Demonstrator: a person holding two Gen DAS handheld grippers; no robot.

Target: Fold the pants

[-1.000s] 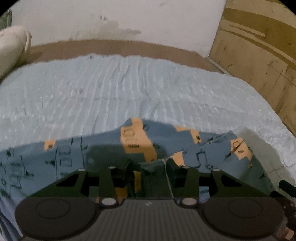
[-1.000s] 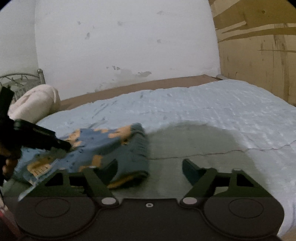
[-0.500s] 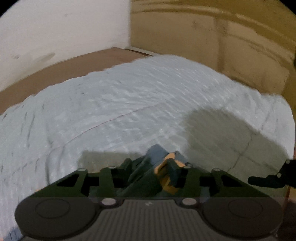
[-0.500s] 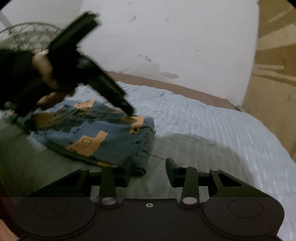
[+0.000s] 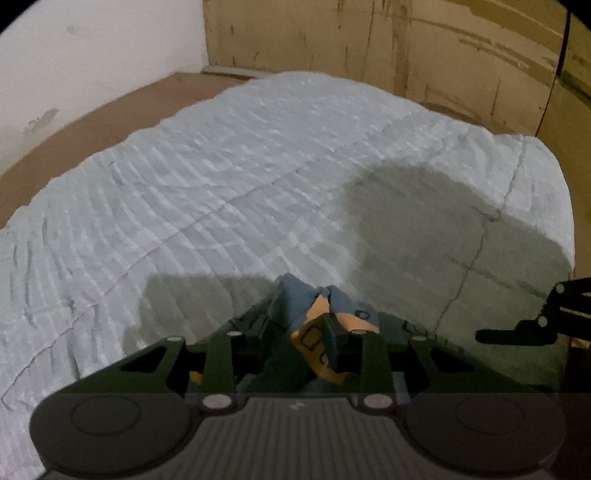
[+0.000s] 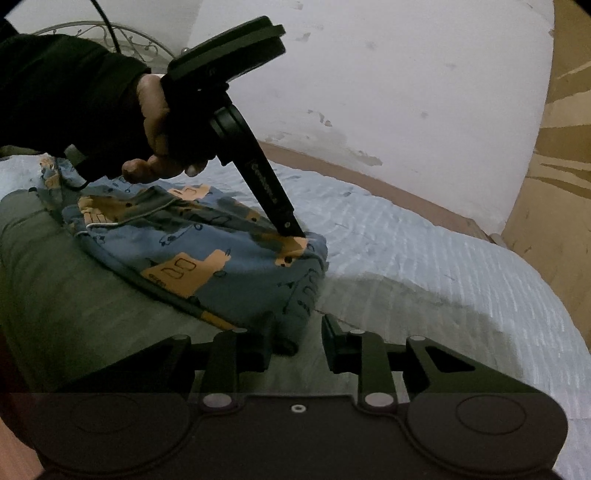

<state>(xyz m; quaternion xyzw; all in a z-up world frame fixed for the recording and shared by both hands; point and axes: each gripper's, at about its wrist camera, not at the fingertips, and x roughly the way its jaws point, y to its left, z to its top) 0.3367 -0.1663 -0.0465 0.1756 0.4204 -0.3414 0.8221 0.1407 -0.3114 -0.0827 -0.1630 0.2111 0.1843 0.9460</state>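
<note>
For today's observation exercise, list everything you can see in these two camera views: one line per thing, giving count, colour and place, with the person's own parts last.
Pants: one, blue with orange vehicle print, folded on the near left of the bed.
Bedspread: one, pale blue, ribbed, covering the bed.
Bed frame: one, brown, along the far edge.
Wall: white, scuffed, behind the bed.
Wooden panel: tan, right of the bed.
Metal headboard: pale scrollwork, top left.
Left gripper: black, jaws closing on a bunch of pants fabric.
Right gripper: black, jaws closing at the pants' near corner.
Hand: one, dark sleeve, holding the left gripper.
</note>
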